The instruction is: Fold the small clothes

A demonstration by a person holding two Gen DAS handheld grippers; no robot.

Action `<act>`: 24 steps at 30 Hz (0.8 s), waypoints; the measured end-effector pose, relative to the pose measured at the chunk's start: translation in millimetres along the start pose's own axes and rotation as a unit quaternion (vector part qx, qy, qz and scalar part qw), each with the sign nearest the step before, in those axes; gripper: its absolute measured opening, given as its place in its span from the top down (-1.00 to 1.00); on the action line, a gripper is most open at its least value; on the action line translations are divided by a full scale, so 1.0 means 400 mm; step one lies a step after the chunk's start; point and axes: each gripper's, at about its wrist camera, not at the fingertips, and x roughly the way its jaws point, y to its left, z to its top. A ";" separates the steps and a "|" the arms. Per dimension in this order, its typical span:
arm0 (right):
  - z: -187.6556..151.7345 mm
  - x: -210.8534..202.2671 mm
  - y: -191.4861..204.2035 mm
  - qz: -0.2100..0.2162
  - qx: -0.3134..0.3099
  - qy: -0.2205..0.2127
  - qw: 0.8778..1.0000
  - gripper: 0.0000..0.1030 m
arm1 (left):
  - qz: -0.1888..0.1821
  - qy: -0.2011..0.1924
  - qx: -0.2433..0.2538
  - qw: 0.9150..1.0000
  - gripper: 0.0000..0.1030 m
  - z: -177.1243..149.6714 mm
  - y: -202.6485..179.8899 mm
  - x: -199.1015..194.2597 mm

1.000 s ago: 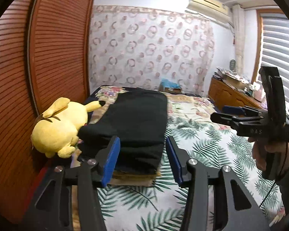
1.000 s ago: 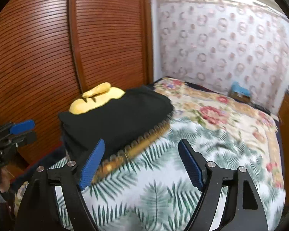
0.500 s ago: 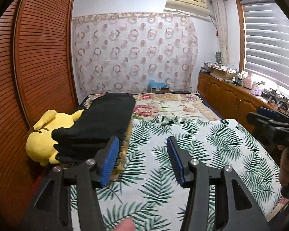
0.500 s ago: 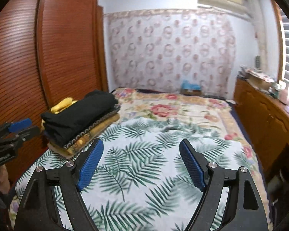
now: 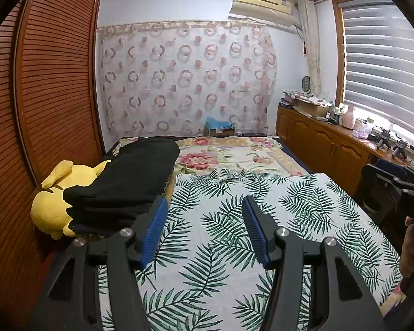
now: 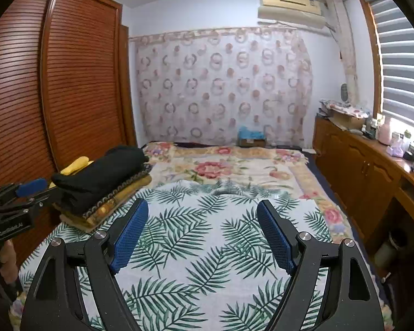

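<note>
A folded black garment (image 5: 129,179) tops a stack of folded clothes at the left side of the bed; it also shows in the right wrist view (image 6: 105,173) over patterned and tan folded pieces (image 6: 116,204). My left gripper (image 5: 204,229) is open and empty, above the leaf-print sheet (image 5: 234,220), right of and behind the stack. My right gripper (image 6: 204,231) is open and empty over the same sheet (image 6: 207,220). The left gripper also appears at the left edge of the right wrist view (image 6: 16,201), held by a hand.
A yellow plush toy (image 5: 55,201) lies against the wooden wardrobe (image 5: 41,110) left of the stack. A floral blanket (image 5: 234,154) covers the far bed. A wooden cabinet (image 5: 331,151) with clutter runs along the right under the window. A curtain (image 5: 185,82) hangs behind.
Both grippers have pulled back and away from the clothes stack, which now sits farther off at the left. Both stay open and empty.
</note>
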 end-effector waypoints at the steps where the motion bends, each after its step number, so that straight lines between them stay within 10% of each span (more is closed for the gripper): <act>1: -0.001 0.000 -0.002 0.000 0.001 0.000 1.000 -0.61 | 0.000 0.000 0.000 1.000 -0.08 0.001 0.000 -0.001; 24: -0.015 -0.020 0.001 -0.015 0.007 -0.004 1.000 -0.61 | -0.005 -0.004 0.002 1.000 -0.10 0.003 -0.012 -0.027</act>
